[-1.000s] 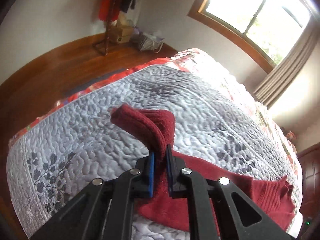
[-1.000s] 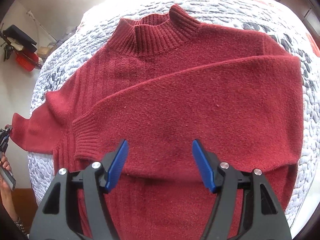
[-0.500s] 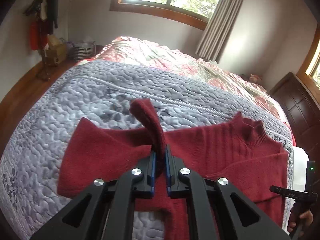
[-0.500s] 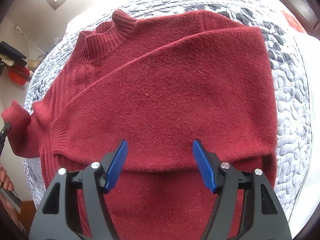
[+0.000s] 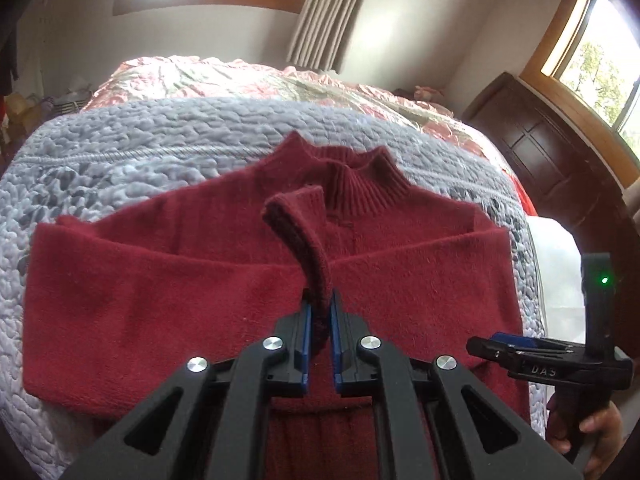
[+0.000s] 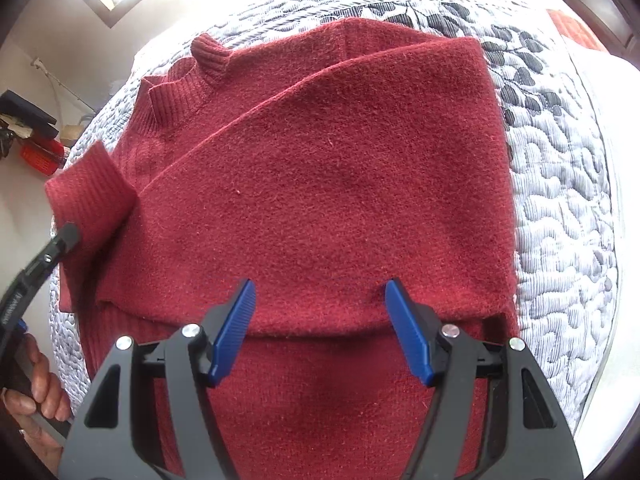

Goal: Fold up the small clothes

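A dark red knit sweater lies flat on the grey quilted bed cover, collar toward the far side, with one sleeve folded across its chest. My left gripper is shut on the ribbed cuff of the other sleeve, which stands up over the middle of the sweater. The right wrist view shows that same cuff at the left, pinched by the left gripper's tip. My right gripper hangs open above the sweater's lower half with nothing between its blue pads; its side also shows at the lower right.
The grey quilt covers the near part of the bed, with a red floral cover beyond. A dark wooden cabinet stands at the right, by curtained windows. A person's hands hold the gripper handles. Clutter sits against the left wall.
My left gripper has carried the sleeve cuff from the bed's left side inward over the sweater's chest. The right gripper has stayed open, drifting slightly over the lower half.
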Available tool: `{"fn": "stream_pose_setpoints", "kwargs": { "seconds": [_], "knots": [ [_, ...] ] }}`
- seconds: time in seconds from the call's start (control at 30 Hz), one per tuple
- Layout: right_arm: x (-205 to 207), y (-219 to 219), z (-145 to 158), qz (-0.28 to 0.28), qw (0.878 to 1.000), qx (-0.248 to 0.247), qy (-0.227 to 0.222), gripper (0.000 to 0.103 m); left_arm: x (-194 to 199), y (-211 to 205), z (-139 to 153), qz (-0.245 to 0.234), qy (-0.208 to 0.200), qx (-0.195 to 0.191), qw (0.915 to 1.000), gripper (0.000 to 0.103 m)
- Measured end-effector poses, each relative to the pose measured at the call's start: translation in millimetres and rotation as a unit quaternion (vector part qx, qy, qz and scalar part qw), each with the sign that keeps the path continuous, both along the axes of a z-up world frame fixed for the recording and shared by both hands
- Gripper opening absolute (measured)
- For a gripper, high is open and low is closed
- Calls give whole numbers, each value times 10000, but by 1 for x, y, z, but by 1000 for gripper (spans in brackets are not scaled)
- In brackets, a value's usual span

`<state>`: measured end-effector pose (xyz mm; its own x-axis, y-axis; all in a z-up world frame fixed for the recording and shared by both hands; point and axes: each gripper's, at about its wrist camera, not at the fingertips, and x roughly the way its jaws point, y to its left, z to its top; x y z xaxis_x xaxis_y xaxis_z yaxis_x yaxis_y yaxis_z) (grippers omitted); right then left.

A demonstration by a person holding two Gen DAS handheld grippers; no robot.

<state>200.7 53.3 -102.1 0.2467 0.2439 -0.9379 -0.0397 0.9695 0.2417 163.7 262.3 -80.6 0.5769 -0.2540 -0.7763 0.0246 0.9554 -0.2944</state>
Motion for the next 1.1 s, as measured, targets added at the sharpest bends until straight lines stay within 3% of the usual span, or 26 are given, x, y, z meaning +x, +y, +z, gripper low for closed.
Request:
{"fn": "stream_pose_setpoints", "kwargs": {
  "seconds": [0.17,0.2,0.27,0.4,0.47,0.6,0.8,0.93,1.0,1.07,1.1],
  "knots": [
    [0,-6,-2,93,9999,11,43,67,4,-12,-40,-189,744,-45,9970,18],
    [1,-5,-2,90,9999,17,46,67,-1,-10,-38,-202,722,-85,9971,19],
    [2,-4,-1,71,10000,40,39,67,-11,-1,-27,-255,663,-226,9972,35],
    [4,10,11,208,9989,424,-12,70,-39,37,3,-263,365,-418,9981,49],
    [6,19,14,302,9969,722,5,75,-49,61,13,-67,259,-169,9995,60],
    [19,52,7,540,9908,1224,223,75,-56,119,7,677,434,462,9957,61],
    [34,91,-15,669,9905,1105,483,76,-72,181,1,1489,660,342,9860,61],
    [36,113,-7,975,9921,722,304,51,-72,192,-1,1709,721,330,9821,61],
    [35,125,-4,1197,9898,719,265,45,-72,196,-1,1791,723,311,9807,61],
    [34,133,-4,1423,9862,779,323,13,-72,197,0,1866,727,289,9793,61],
    [34,138,-5,1488,9859,690,328,9,-72,198,1,1889,736,270,9789,61]
  ]
}}
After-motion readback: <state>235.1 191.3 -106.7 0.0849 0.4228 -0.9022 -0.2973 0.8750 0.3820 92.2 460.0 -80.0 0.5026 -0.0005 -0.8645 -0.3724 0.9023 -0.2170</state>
